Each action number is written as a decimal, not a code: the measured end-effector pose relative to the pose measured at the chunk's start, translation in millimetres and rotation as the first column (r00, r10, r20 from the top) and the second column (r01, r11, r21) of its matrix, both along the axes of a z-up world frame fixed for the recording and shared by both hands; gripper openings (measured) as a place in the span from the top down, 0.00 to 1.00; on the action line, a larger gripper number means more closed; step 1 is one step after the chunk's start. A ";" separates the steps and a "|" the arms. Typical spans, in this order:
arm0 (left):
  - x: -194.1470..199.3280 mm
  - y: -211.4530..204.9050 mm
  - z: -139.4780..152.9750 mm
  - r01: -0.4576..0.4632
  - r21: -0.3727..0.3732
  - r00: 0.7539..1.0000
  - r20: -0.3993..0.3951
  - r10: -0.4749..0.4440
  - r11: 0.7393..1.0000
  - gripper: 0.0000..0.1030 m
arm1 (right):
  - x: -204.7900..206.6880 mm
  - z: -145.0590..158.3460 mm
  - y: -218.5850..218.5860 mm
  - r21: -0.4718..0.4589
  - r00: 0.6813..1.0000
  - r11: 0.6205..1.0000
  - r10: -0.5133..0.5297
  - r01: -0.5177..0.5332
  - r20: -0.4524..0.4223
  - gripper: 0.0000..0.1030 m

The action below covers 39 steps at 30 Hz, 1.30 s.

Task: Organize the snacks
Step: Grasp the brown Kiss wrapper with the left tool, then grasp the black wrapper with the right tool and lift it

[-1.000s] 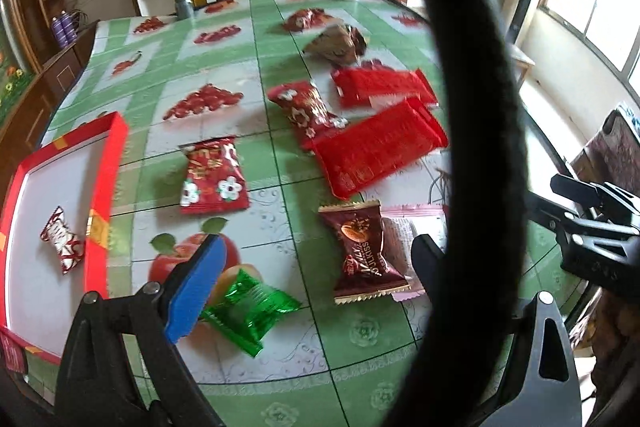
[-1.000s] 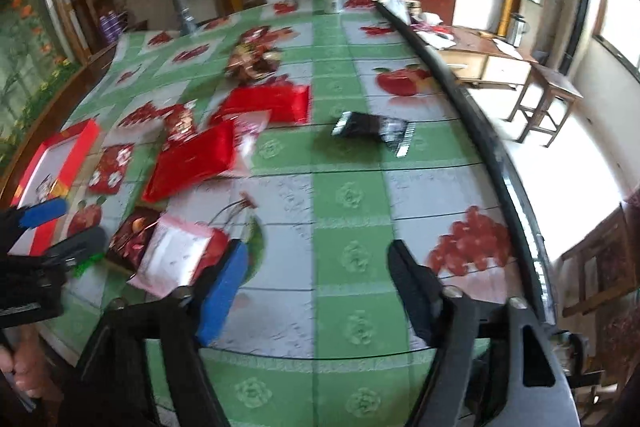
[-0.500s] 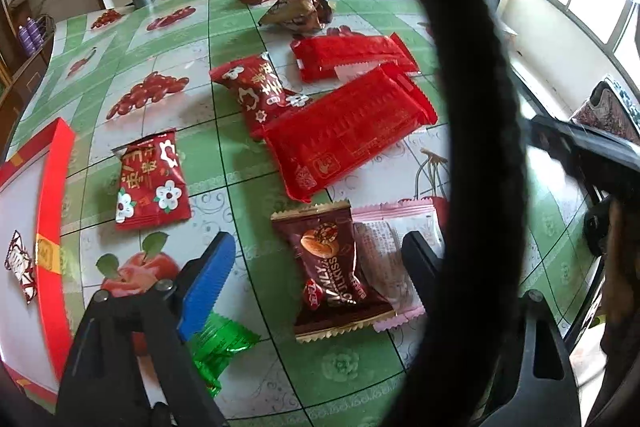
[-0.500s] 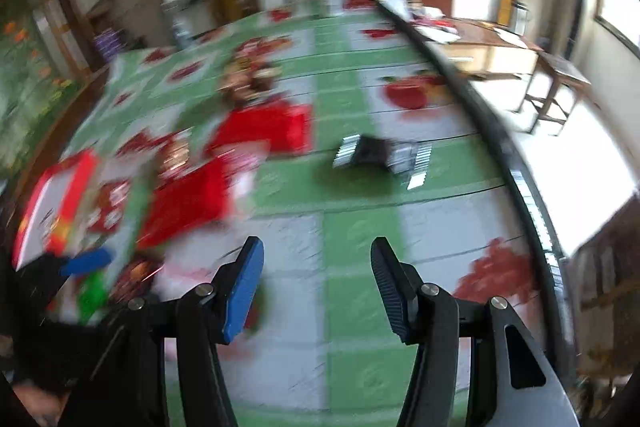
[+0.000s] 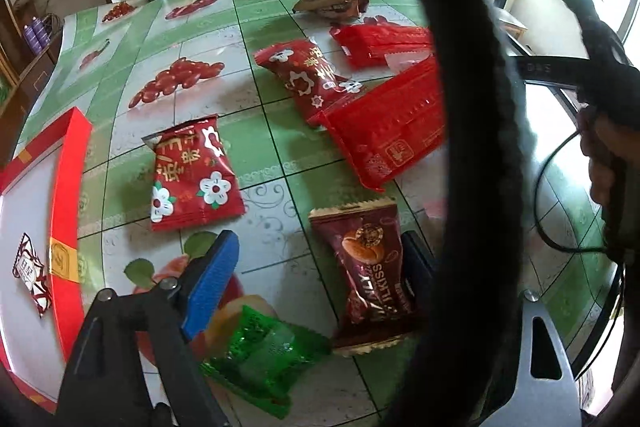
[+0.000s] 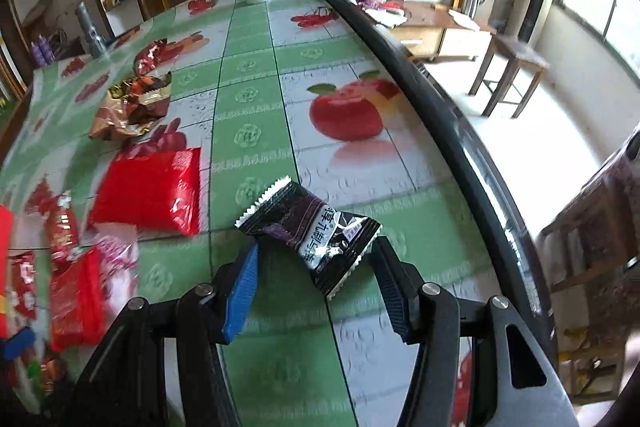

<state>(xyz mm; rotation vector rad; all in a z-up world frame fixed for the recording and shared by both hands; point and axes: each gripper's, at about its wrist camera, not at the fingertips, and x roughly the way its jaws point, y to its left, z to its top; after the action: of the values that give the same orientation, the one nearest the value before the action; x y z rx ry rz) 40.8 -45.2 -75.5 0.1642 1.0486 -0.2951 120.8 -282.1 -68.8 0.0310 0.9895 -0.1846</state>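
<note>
Black-wrapped snack (image 6: 310, 229) lies near the table's right edge (image 6: 448, 131), between the right gripper's (image 6: 314, 287) parted, untouching jaws, while the left gripper (image 5: 316, 275), jaws just narrowing, straddles the maroon cookie packet (image 5: 370, 275) unclamped.

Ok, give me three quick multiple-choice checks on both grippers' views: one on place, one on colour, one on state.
1. The black packet lies
A. in the red tray
B. between the right gripper's fingers
C. on a chair

2. The packet nearest the left gripper's blue pad is
A. green
B. white
C. black

3. The right gripper's pads are
A. pressed on the packet
B. apart, packet flat on the table
C. lifting it

Key: B, it sits between the fingertips; A, the green packet lies just under the pad; B, gaps show beside both pads.
</note>
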 end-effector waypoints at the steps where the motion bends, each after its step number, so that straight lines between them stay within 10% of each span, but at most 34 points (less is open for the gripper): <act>1: 0.0 0.8 0.6 0.000 0.001 1.000 0.004 0.000 1.000 0.27 | 1.2 -0.1 1.6 -0.012 1.000 1.000 0.005 -0.005 0.006 0.49; 4: -0.4 3.9 2.9 -0.006 -0.008 1.000 0.019 0.006 1.000 0.47 | 0.7 2.1 7.0 -0.036 0.999 0.998 0.050 -0.050 0.013 0.92; 8: 0.8 6.4 5.4 -0.009 -0.037 1.000 0.019 0.010 0.999 0.68 | -7.6 2.1 8.6 -0.024 0.997 0.996 0.081 -0.081 0.016 0.98; 15: -6.4 7.7 7.4 -0.010 -0.080 1.000 0.015 0.011 0.997 0.68 | -20.2 6.1 2.6 0.078 0.996 0.993 0.084 -0.086 0.031 0.96; 18: -7.3 9.6 10.8 -0.015 -0.103 1.000 0.013 0.017 0.995 0.68 | -13.7 8.8 1.6 0.093 0.997 0.993 0.064 -0.068 0.039 0.64; 26: -6.7 22.2 22.8 -0.031 -0.133 0.999 0.022 0.034 0.991 0.68 | 24.3 30.5 24.1 -0.050 0.974 0.978 0.207 -0.203 0.093 0.45; 32: -6.8 28.9 26.7 -0.034 -0.158 0.999 0.025 0.038 0.987 0.68 | 53.4 -0.9 19.8 0.010 0.968 0.971 0.240 -0.240 -0.074 0.53; 39: -7.5 36.3 30.2 -0.042 -0.183 0.998 0.030 0.048 0.982 0.68 | 13.1 -1.0 34.2 0.021 0.953 0.956 0.294 -0.293 -0.080 0.56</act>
<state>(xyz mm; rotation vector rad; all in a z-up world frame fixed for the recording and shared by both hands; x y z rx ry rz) 33.4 -8.9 -45.3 -0.0188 0.9847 -0.3447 133.9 -247.9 -69.8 -0.1163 1.0645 0.0926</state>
